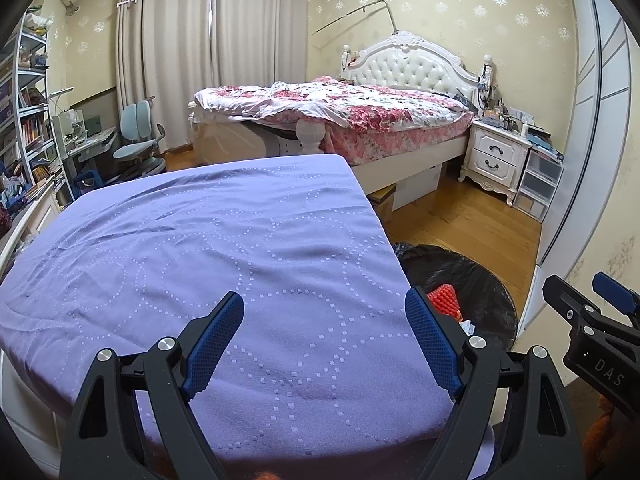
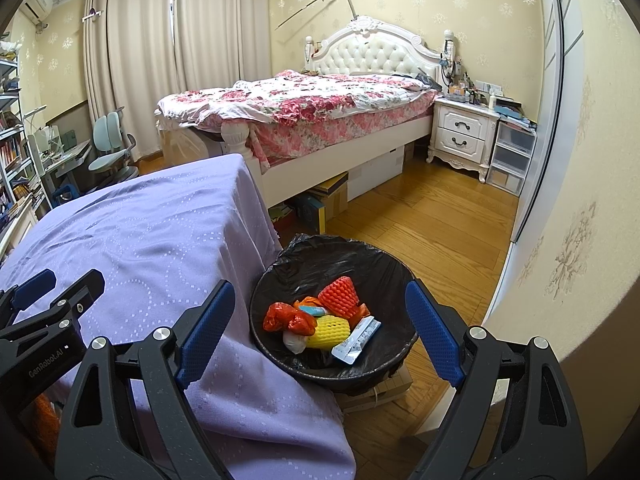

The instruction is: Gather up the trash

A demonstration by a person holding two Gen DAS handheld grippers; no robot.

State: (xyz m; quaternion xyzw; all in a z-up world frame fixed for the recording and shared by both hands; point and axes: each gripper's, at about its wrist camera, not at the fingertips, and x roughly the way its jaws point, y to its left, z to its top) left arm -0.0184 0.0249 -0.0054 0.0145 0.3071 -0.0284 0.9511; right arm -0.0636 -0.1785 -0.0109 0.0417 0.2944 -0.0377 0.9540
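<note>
A: Start at the left. What is the left gripper doing?

B: It hangs over the counter, which is draped in a purple cloth, with its jaws spread wide and nothing between them. No trash shows on the cloth in either view, so I judge it is simply waiting there.

A: And further right?

B: The right gripper hangs past the counter's right edge, above the bin. Its jaws are wide too, and empty. In the left view its dark body pokes in at the far right.

A: Where is the trash, then?

B: In the bin, which is lined with a black bag and stands on the wooden floor just beside the counter's corner, probably so that things can go straight off the edge into it. From left to right inside: a crumpled red bag, a white wad below it, a yellow foam net, a red foam net behind that, and a flat white packet leaning against the wall of the bin.

A: So how far along is the job?

B: By my reckoning nearly or fully done: the cloth looks bare and both grippers hold nothing. I cannot tell whether more trash lies out of view.

A: Anything to watch?

B: The bin seems to rest on something flat and pale beneath it, so a knock could tip it.
</note>
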